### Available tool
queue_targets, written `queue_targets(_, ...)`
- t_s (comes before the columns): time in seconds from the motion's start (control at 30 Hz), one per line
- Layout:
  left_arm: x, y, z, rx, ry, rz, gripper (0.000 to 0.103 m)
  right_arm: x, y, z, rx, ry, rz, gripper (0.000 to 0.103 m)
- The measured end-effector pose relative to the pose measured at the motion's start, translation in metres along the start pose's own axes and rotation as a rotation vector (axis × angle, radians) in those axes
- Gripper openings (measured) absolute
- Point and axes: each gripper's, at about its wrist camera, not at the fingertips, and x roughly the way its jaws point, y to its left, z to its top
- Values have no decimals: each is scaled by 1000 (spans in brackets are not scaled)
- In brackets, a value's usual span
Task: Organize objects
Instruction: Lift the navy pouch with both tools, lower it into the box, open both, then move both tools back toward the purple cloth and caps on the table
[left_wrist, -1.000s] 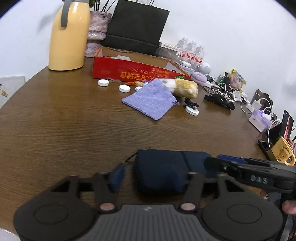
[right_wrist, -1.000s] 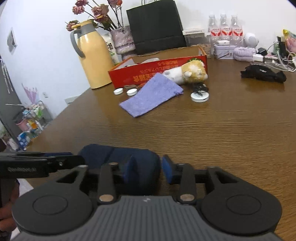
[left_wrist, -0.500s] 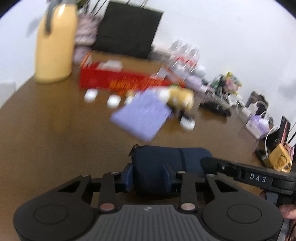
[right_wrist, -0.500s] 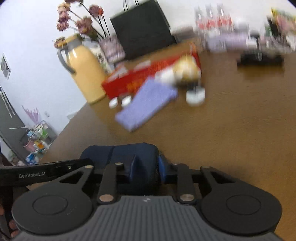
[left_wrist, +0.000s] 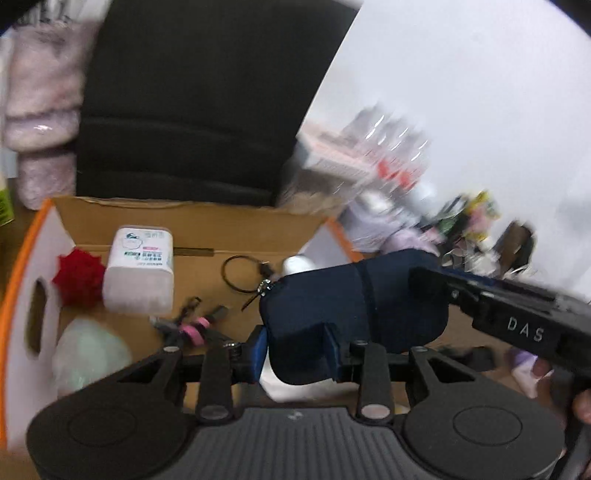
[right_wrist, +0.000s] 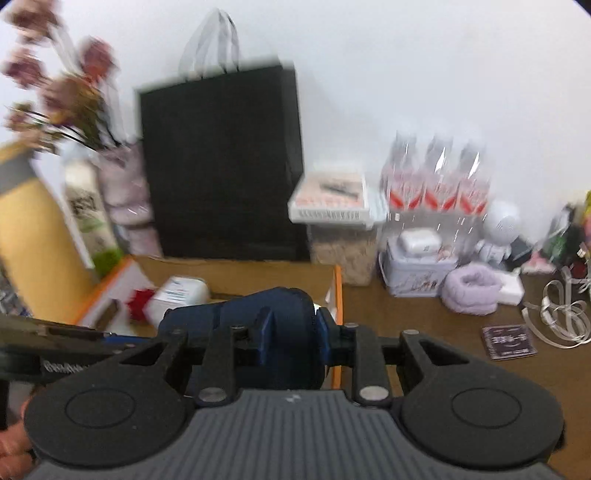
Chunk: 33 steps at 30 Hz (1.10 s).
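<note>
1. Navy zip pouch held up over the open cardboard box, pinched at both ends.
2. Left tongs clamped on the pouch's near end, blue pads pressing into the fabric from either side.
3. Right tongs likewise gripping the pouch, seen in the left wrist view as a black bar lettered DAS reaching in from the right.
4. Inside the box: a white wipes pack beside a red fuzzy ball, a pale green lump nearer the camera, a black cord loop, a small clip with pink bands.
5. Behind the box, standing upright: a black paper bag, with a yellow thermos and a vase of dried flowers to its left in the right wrist view.
6. On the brown tabletop right of the box: a row of water bottles, a tin, a rolled lilac cloth, a small dark card, tangled white cables.
7. Background heavily blurred in both views; finer detail unreadable.
</note>
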Motion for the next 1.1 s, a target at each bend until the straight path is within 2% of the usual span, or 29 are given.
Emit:
queue_targets(0.1,42,12,8,32,66,83,33,58,3,7,-54,97,-45,26)
queue_targets(0.17,55,21,9,-3,54,111,29,91,6,1,-71,158,-66,27)
queue_targets(0.2,56,23,10,-20,73,112,34,105,8,-3,-80,182,-90,27)
queue_targets(0.23,53,24,10,-29,59,113,43,116,9,-8,-85,203,-93,27)
queue_targets(0.3,49,21,8,11,44,111,53,128,15,-17,-124,215,-80,28)
queue_targets(0.37,45,18,7,52,43,153,53,132,26,-22,-193,223,-112,30)
queue_targets(0.43,34,15,5,59,39,152,53,129,32,-21,-211,223,-124,42)
queue_targets(0.5,11,13,3,45,11,147,53,111,30,-14,-187,179,-113,58)
queue_targets(0.57,-13,3,0,54,-37,125,56,81,28,-6,-168,110,-94,68)
queue_targets(0.63,-46,-11,-7,81,-84,122,61,52,28,2,-162,50,-85,71)
queue_targets(0.7,-73,-29,-15,121,-122,125,64,14,28,2,-151,-8,-54,85)
queue_targets(0.77,-104,-48,-31,172,-151,125,65,-17,28,-4,-139,-38,-20,87)
queue_targets(0.87,-153,-69,-70,221,-213,128,77,-66,28,-22,-135,-71,19,88)
queue_targets(0.93,-185,-78,-102,226,-251,152,81,-103,31,-40,-146,-109,37,95)
queue_targets(1.0,-212,-85,-138,232,-285,181,84,-144,35,-65,-157,-153,63,99)
queue_targets(1.1,-249,-91,-191,231,-334,219,96,-200,42,-112,-197,-198,104,103)
